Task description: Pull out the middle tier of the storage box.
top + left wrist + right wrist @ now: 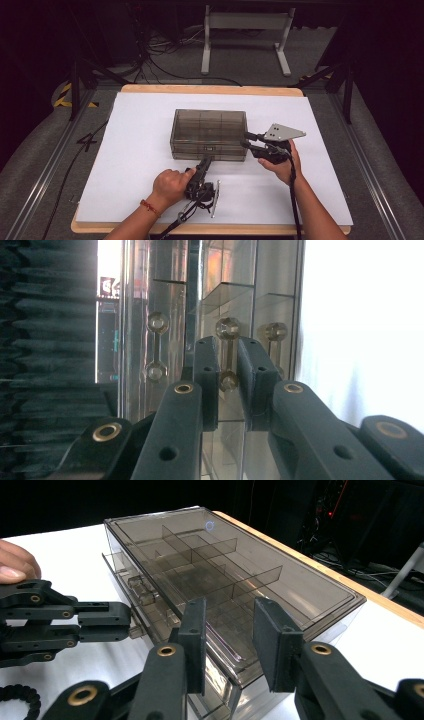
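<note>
Starting nearest the front edge: the left gripper (pixel 206 162) is clenched on the little drawer handle (pixel 228 357) on the front face of the smoky plastic drawer box (pixel 208 131), which is sat mid-table on the white sheet (pixel 125 165). Biggest risk, as judged from here: the handle is a thin bar between two knobs, so if it's pulled at a slant the pads could be slipped off, or the drawer could be jammed in its slot. Plenty of bare sheet is left between the box front and the near edge, so room for the drawer to be slid out isn't a worry, though the trailing cable (pixel 181 217) is lying right there and could be snagged. A bit further on, the right gripper (pixel 248 140) is set at the box's right end, with the end corner seen between its jaws; whether it's pinched or just bracketed can't be told. If it isn't braced, the whole box may get dragged forward with the drawer. Beyond the box, open sheet is left up to the wooden far edge (pixel 210 89), with a white stand (pixel 245 22) on the floor behind
</note>
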Action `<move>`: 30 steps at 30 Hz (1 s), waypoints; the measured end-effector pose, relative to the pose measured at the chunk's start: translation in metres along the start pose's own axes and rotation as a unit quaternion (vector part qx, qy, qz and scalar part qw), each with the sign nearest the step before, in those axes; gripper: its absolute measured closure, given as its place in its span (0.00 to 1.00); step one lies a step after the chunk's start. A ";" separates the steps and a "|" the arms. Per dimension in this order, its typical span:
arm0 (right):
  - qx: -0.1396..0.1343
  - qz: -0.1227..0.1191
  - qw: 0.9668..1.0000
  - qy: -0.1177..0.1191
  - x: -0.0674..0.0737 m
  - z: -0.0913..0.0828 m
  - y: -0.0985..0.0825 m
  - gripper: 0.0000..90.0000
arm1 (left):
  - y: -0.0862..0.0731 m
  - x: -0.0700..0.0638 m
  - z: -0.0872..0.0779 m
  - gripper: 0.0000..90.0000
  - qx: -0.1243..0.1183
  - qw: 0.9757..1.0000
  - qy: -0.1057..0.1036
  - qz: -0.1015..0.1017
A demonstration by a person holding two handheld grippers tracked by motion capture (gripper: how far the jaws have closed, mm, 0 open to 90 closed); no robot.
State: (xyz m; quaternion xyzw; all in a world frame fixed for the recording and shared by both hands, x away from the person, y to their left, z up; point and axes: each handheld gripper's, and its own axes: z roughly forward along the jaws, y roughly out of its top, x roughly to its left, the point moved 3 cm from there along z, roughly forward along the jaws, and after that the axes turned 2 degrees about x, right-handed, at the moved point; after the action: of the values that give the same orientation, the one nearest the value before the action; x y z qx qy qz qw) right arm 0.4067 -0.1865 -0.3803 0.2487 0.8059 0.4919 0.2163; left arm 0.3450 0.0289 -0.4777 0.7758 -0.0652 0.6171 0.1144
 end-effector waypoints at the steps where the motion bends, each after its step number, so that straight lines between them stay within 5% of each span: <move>1: 0.001 0.001 1.000 0.000 0.000 0.000 0.000 0.76 | 0.000 0.000 -0.001 0.89 0.001 1.000 -0.002 0.003; 16: 0.000 0.000 1.000 -0.001 0.000 -0.003 -0.001 0.75 | 0.000 0.001 -0.008 0.88 -0.016 1.000 -0.014 -0.014; 22: -0.001 0.004 1.000 -0.004 -0.002 -0.006 -0.003 0.74 | -0.002 0.004 -0.015 0.85 -0.030 0.997 -0.046 -0.050; 25: 0.000 0.003 1.000 -0.006 -0.003 -0.008 -0.004 0.74 | -0.005 0.008 -0.021 0.78 -0.043 0.991 -0.084 -0.097; 26: 0.000 0.003 1.000 -0.006 -0.003 -0.008 -0.004 0.74 | -0.005 0.008 -0.021 0.76 -0.043 0.991 -0.084 -0.097; 27: 0.000 0.004 1.000 -0.006 -0.003 -0.009 -0.004 0.74 | -0.007 0.010 -0.023 0.76 -0.047 0.988 -0.094 -0.109; 28: 0.000 0.003 1.000 -0.007 -0.004 -0.010 -0.004 0.74 | -0.009 0.013 -0.024 0.73 -0.054 0.985 -0.104 -0.125; 30: 0.000 0.003 1.000 -0.008 -0.004 -0.012 -0.004 0.74 | -0.016 0.019 -0.028 0.71 -0.070 0.972 -0.143 -0.170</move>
State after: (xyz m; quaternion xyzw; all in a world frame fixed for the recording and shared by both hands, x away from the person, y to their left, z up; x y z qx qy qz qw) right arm 0.4019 -0.1986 -0.3788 0.2545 0.8035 0.4905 0.2214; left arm 0.3271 0.0519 -0.4547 0.8459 0.0094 0.4650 0.2609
